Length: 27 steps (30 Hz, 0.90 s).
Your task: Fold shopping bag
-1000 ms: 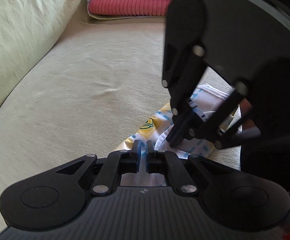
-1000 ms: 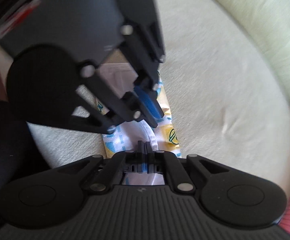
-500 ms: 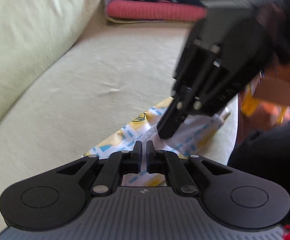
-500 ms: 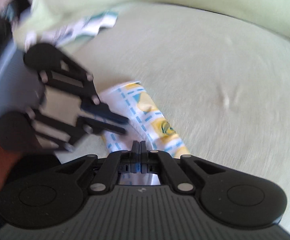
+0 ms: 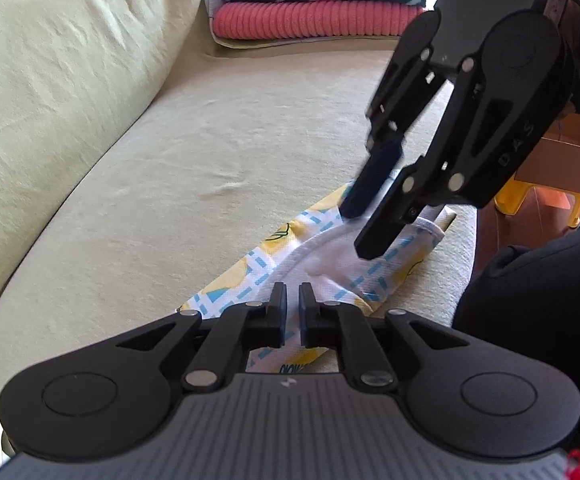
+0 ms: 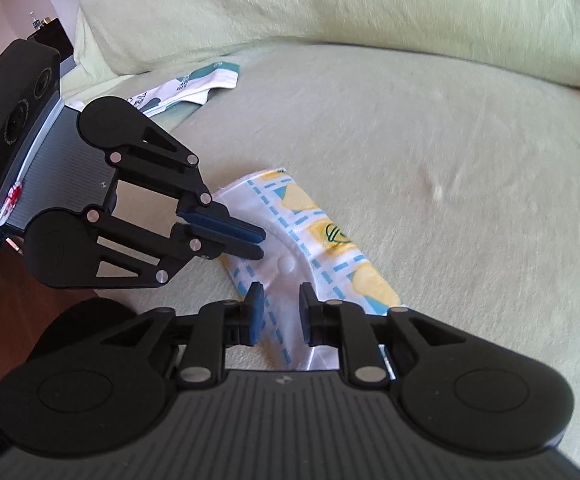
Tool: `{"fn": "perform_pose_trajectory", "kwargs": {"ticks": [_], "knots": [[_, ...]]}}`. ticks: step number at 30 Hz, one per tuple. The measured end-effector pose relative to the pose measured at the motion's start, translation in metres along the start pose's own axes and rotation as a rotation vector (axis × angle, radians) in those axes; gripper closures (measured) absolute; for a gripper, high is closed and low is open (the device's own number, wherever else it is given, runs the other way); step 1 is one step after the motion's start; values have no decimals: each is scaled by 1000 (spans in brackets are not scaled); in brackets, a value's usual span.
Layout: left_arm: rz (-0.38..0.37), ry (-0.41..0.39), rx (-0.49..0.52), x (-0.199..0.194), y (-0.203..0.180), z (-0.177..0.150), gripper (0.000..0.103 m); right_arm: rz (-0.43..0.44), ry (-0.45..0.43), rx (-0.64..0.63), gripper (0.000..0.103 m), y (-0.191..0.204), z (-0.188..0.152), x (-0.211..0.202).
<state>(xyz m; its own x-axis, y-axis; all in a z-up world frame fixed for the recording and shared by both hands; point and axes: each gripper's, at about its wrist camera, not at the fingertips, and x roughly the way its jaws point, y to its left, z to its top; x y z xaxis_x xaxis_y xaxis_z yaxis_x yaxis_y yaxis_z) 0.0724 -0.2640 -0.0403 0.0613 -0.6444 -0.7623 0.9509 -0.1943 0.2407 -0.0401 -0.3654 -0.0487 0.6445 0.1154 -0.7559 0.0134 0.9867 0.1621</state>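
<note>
With both the left tongs [image 5: 293,298] and the right tongs [image 6: 278,300] parted and empty just above the narrow yellow-and-blue checked fabric shopping bag [image 6: 310,248] on the pale green sofa seat [image 6: 470,184], the released fold could spring open.

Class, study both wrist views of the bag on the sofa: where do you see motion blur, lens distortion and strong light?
Left wrist view: right gripper slightly smeared along its upper finger, shopping bag sharp, sofa edge bowed by the fisheye. Right wrist view: left gripper crisp, sofa cover faintly streaked, daylight washing out its pale fabric.
</note>
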Motion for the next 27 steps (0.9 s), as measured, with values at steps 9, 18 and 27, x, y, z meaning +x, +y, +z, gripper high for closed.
{"fn": "perform_pose_trajectory", "kwargs": {"ticks": [9,18,27], "knots": [[4,0,31,6,1,-1,92,293,142,97,43,-77,7,40],[40,-34,77,-1,-16,-17,98,353,156,53,49,-62,4,51],[128,-65,61,-21,-26,-18,87,-87,43,-503,62,39,3,12]]}}
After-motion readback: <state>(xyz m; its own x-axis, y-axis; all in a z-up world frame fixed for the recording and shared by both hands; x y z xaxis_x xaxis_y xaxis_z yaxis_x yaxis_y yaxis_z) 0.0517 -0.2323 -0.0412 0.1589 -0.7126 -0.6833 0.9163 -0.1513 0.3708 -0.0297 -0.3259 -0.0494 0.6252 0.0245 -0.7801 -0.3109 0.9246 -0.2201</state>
